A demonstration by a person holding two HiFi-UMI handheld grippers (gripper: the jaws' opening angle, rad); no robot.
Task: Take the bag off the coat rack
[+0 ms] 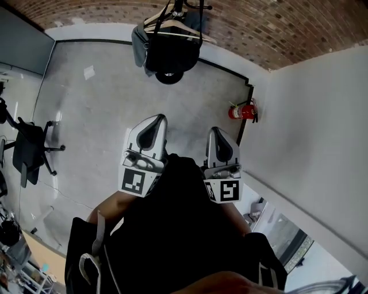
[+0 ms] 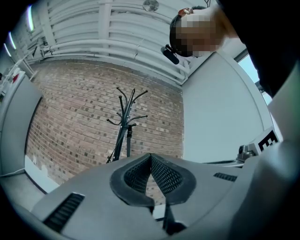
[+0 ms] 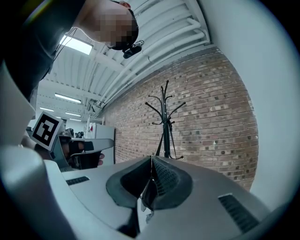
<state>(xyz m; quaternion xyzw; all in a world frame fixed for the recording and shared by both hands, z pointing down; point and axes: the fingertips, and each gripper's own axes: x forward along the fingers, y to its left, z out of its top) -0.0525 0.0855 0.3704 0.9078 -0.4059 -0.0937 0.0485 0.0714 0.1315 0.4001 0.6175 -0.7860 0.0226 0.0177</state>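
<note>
Straight ahead, well apart from both arms, the black bag hangs down the upright coat rack at the floor's far edge by the brick wall. My left hand-held gripper lines up nearer than my right hand-held gripper; both point forward side by side, jaws pressed together, empty.

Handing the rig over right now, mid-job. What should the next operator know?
Left gripper: fingers together, nothing held.
Right gripper: fingers together, nothing held.
Both are close to the body and point toward the coat rack, which stands well apart from them by the brick wall.
The black bag hangs on the rack, untouched.
Done: nothing on the bag yet.
Left: walk up, open a gripper, grip the bag, then lift it clear of the rack.
</note>
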